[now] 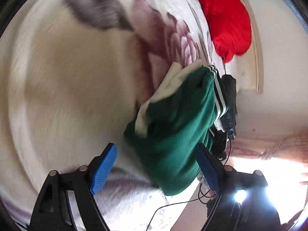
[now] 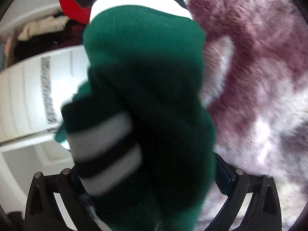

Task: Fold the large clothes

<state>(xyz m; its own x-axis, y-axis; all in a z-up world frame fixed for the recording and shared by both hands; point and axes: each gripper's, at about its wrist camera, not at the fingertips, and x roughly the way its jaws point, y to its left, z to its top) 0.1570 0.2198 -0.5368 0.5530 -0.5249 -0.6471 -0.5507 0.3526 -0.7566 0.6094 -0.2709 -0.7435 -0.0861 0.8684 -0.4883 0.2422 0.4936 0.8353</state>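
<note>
Your left gripper (image 1: 154,165) has its jaws spread wide, blue pads (image 1: 104,168) bare – nothing pinched. The green sweater (image 1: 173,127) lies bunched just ahead of those jaws and toward the right-hand one, its lower edge overlapping that pad; you can't tell if cloth and pad actually touch. White lining shows at the sweater's far-left edge, and black-and-white striped trim (image 1: 218,94) runs along its far side. Beyond the jaws, up and right, a red garment (image 1: 227,19) sits on the fluffy floral blanket (image 1: 77,77) that covers the bed. Frame is motion-blurred.

Your right gripper (image 2: 150,182) is jaws wide too, with the same green sweater (image 2: 146,57) filling the gap between them – a striped cuff (image 2: 104,150) hangs by the left-hand jaw. The pads are mostly hidden behind the cloth, so you can't tell whether they press on it. Right of these jaws lies the purple-and-white blanket (image 2: 259,57); left of them, a white wardrobe door (image 2: 25,96) and stacked clothes beyond.
</note>
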